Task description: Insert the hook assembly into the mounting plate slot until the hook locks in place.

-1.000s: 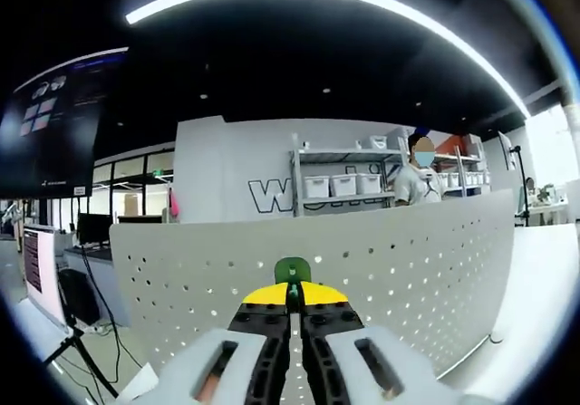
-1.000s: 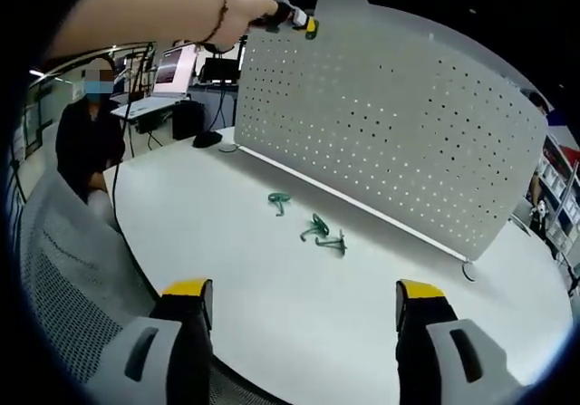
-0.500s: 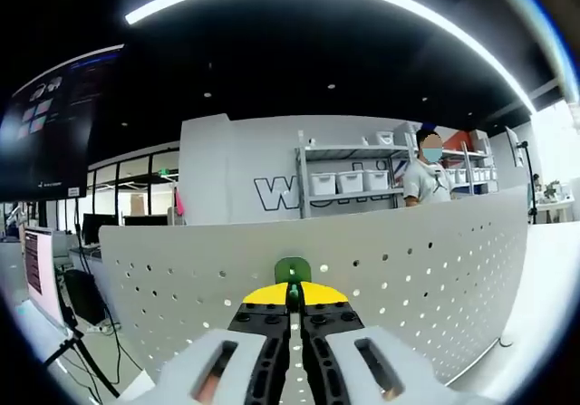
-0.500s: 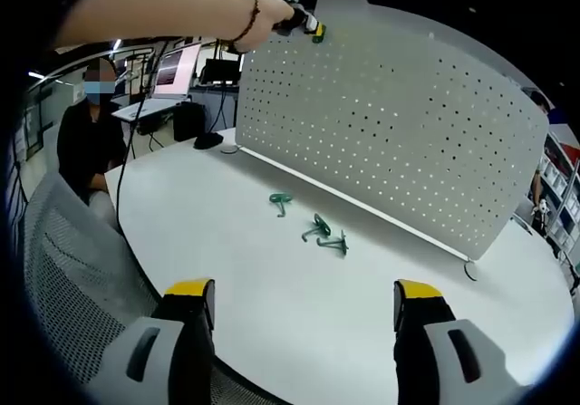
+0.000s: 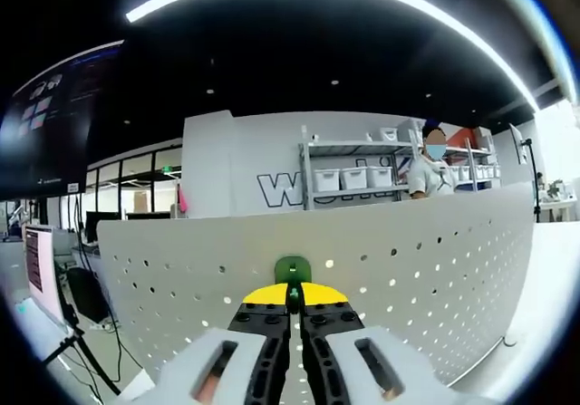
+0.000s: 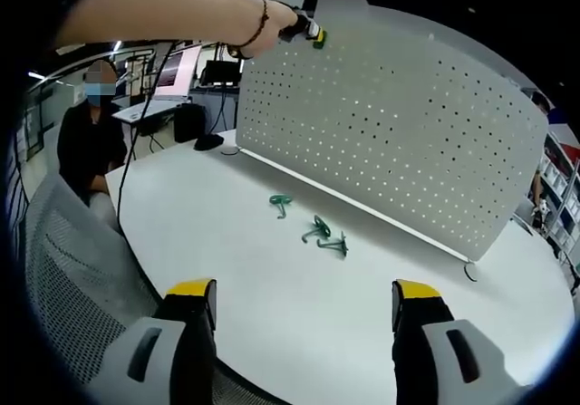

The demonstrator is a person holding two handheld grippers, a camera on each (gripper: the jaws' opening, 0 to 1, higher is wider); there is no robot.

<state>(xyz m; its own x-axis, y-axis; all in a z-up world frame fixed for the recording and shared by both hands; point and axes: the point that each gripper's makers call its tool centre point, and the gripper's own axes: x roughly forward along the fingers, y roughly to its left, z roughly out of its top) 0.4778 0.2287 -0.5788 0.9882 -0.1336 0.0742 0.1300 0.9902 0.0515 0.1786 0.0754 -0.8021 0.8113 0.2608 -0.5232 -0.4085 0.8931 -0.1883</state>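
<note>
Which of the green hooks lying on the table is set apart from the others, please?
The green hook nearest the panel's left end lies alone on the white table; the other hooks sit bunched together to its right, nearer the perforated panel.

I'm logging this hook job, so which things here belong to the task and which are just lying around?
Part of the job:
green hook, clamped in the left gripper
perforated mounting plate, standing on the white table
right gripper, open over the table

Just lying about:
three spare green hooks on the table
mesh chair
shelving with bins
</note>
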